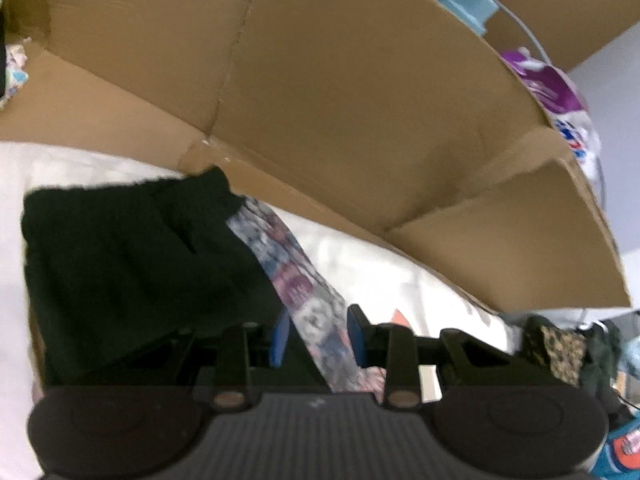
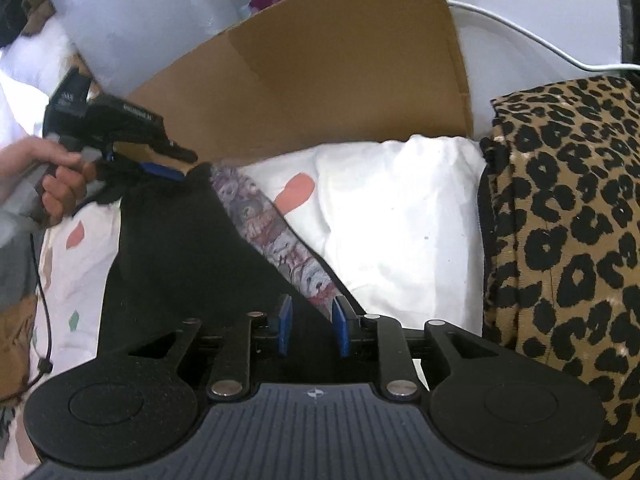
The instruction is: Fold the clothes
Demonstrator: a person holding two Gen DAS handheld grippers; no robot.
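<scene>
The black garment (image 2: 176, 248) with a floral edge (image 2: 280, 240) lies on the white bedding (image 2: 400, 220), near a cardboard box (image 2: 320, 80). Each hand-held gripper, left (image 1: 318, 338) and right (image 2: 310, 326), stands part-open with cloth between its pads.

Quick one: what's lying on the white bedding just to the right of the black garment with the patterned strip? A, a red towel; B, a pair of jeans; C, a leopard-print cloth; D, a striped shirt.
C: the right wrist view shows a leopard-print cloth on the white bedding, right of the black garment.
</scene>
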